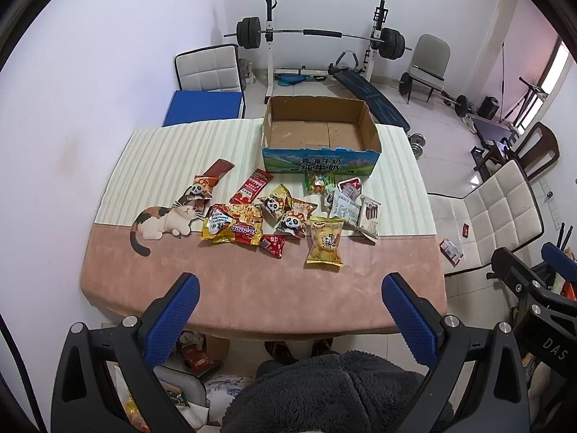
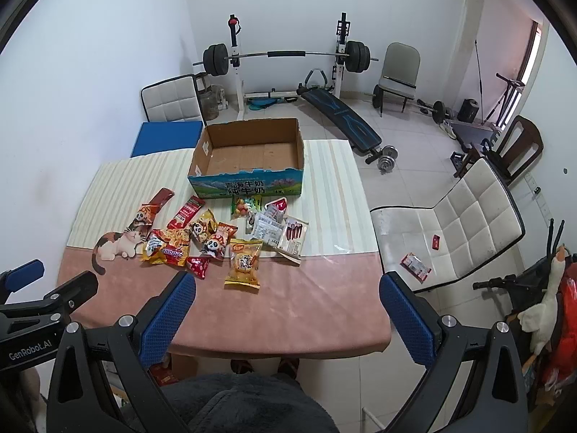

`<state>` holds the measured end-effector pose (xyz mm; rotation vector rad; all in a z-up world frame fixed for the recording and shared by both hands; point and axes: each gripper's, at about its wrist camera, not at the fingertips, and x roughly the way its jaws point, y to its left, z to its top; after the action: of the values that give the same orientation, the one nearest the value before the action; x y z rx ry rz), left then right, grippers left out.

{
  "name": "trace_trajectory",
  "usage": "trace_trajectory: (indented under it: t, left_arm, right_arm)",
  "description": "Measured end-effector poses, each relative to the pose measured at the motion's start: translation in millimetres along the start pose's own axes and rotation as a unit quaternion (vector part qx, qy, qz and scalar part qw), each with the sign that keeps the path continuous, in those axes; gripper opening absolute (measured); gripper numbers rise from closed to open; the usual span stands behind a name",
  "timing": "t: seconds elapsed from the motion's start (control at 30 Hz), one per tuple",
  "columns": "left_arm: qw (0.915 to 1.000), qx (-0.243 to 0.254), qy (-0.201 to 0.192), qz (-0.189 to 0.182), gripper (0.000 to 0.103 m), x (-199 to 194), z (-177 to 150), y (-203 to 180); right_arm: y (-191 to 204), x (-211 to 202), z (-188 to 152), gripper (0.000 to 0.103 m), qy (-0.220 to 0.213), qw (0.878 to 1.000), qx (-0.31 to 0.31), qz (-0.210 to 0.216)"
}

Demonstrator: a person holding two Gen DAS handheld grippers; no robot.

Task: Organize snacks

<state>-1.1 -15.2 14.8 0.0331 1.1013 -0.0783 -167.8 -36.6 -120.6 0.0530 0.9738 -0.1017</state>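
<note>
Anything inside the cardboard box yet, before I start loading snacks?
The cardboard box shows only bare brown floor, no snacks. The strip just behind its front wall is hidden in both views. The snacks lie on the table.

Left wrist view: set above the near edge of the pink-and-cream striped table cloth point(image 1: 252, 288), facing forward and down, well back from the open brown cardboard box with the blue printed front point(image 1: 321, 164). Right wrist view: same height and heading, placed further right, taking in more of the white quilted chair point(image 2: 465, 223). Shared by both: box point(image 2: 249, 184), scattered bright snack packets point(image 1: 288, 213) point(image 2: 223, 241), black barbell on a white rack point(image 1: 317, 32) point(image 2: 288, 54).
</note>
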Motion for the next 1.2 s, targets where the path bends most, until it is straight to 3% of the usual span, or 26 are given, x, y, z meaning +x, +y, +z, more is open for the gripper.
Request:
trace_trajectory:
  t: [0.47, 0.7, 0.9, 1.2]
  left_arm:
    - [1.0, -0.001, -0.005, -0.003, 0.103, 1, 5, 6]
    - [0.9991, -0.038, 0.013, 0.011, 0.103, 43, 13, 29]
    - [0.9947, -0.066, 0.066, 0.043, 0.103, 116, 10, 63]
    - [0.9815, -0.083, 0.163, 0.057, 0.103, 253, 14, 111]
  right_arm:
    - [4, 6, 2, 0.103, 0.005, 1.0, 0.001, 0.014]
    - [1, 46, 2, 0.103, 0.035, 0.998, 0.027, 0.041]
    - [7, 137, -1, 0.103, 0.092, 0.993, 0.051, 0.049]
    - [42, 327, -18, 0.103, 0.214, 0.974, 0.054, 0.051]
